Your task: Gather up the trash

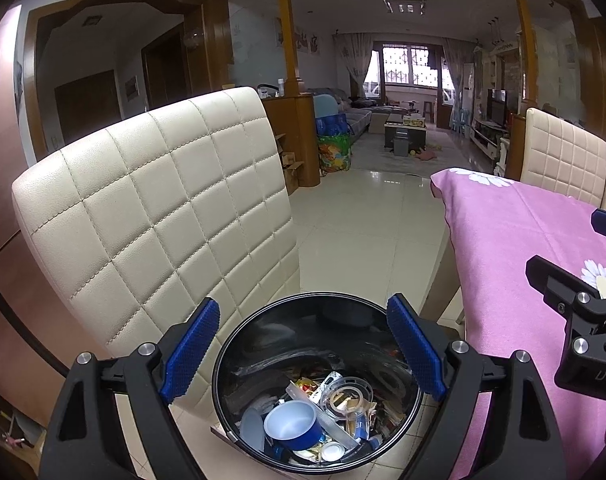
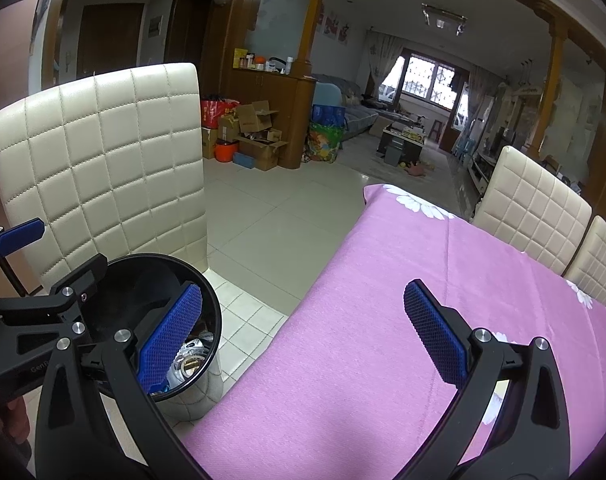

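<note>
**Left wrist view: spread tongs over a full bin**

Left wrist view, lower middle of the frame: the left tongs [image 1: 303,350] stand wide apart with nothing between the blue pads, poised above the round black trash bin [image 1: 239,344]. Inside the bin, at the bottom centre, lies a heap of trash [image 1: 335,420]: a blue cup [image 1: 291,426], a clear tape roll [image 1: 345,398], wrappers and small scraps. The bin stands on the tiled floor [image 1: 363,220] between a cream quilted chair [image 1: 151,216] on the left and the tabletop with its pink flowered cloth [image 1: 523,248] on the right. At the right edge, part of the other tool shows over the cloth.

In the right wrist view the right tongs [image 2: 303,338] are also spread, empty, hovering over the pink cloth in the lower middle. The bin sits at lower left, partly hidden behind the left pad and the other tool's black frame. Two more cream chairs [image 2: 531,208] stand at the far side of the tabletop, right of the frame.

Farther off, cardboard boxes [image 2: 255,136] are piled by a wooden cabinet at upper centre, and beyond them a living room with a sofa [image 2: 359,108] and a barred window [image 2: 431,80].
</note>
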`<state>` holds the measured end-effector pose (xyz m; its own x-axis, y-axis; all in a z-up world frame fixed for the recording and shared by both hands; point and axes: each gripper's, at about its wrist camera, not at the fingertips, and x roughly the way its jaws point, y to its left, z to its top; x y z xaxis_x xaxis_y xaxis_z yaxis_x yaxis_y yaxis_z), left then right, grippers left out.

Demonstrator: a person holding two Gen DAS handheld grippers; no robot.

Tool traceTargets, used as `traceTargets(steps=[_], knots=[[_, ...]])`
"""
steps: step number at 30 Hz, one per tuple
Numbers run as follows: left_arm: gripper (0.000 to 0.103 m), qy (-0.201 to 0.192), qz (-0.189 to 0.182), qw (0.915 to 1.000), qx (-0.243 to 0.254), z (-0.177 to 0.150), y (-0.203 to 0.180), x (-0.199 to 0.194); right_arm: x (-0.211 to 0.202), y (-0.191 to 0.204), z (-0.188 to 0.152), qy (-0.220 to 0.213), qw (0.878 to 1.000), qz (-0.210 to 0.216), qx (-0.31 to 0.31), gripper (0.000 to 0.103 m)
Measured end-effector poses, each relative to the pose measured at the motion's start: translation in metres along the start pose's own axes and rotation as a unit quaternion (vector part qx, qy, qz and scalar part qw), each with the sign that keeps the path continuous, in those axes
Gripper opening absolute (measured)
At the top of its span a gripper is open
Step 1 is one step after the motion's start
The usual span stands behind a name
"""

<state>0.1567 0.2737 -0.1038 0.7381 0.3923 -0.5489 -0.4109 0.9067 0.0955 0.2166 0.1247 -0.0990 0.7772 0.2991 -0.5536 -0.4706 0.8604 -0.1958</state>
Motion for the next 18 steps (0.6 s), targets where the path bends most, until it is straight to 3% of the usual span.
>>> traceTargets(steps=[18], knots=[[0.083, -0.008, -0.02, 0.9997, 0.012, 0.003, -0.027, -0.02, -0.028, -0.035, -0.011, -0.008, 1.0, -0.011, 0.026, 0.1]])
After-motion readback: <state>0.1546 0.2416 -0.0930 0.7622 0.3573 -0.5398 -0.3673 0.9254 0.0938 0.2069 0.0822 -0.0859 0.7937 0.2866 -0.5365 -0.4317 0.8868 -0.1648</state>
